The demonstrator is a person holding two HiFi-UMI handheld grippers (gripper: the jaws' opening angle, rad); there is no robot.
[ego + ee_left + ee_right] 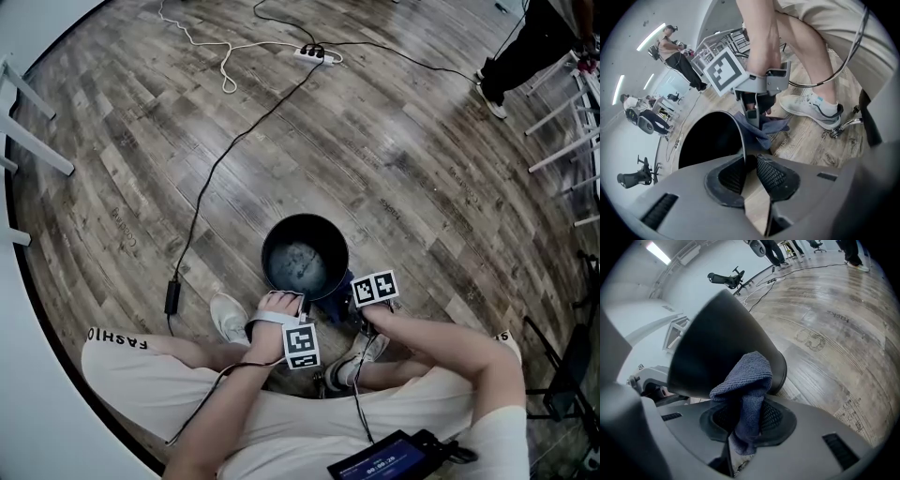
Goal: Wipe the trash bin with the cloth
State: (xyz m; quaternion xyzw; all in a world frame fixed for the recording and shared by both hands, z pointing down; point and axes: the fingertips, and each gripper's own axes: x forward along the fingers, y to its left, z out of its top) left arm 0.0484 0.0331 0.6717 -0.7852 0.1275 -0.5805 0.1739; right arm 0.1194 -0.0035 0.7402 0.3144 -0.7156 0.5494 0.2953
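A black round trash bin (305,255) stands open on the wood floor between the person's feet. My left gripper (284,302) sits at its near rim. In the left gripper view the jaws (750,161) straddle the thin rim (740,136), one pad inside the bin and one outside, closed against it. My right gripper (354,300) is at the bin's right side, shut on a blue cloth (750,380). The bunched cloth lies against the bin's outer wall (717,343). The left gripper view shows the right gripper (757,112) holding the cloth (766,129) just beyond the rim.
A black cable with an adapter (172,296) runs across the floor to a power strip (314,53). The person's shoes (228,317) flank the bin. White furniture legs (37,150) stand at left, chairs (572,141) at right, and another person (525,47) at far right.
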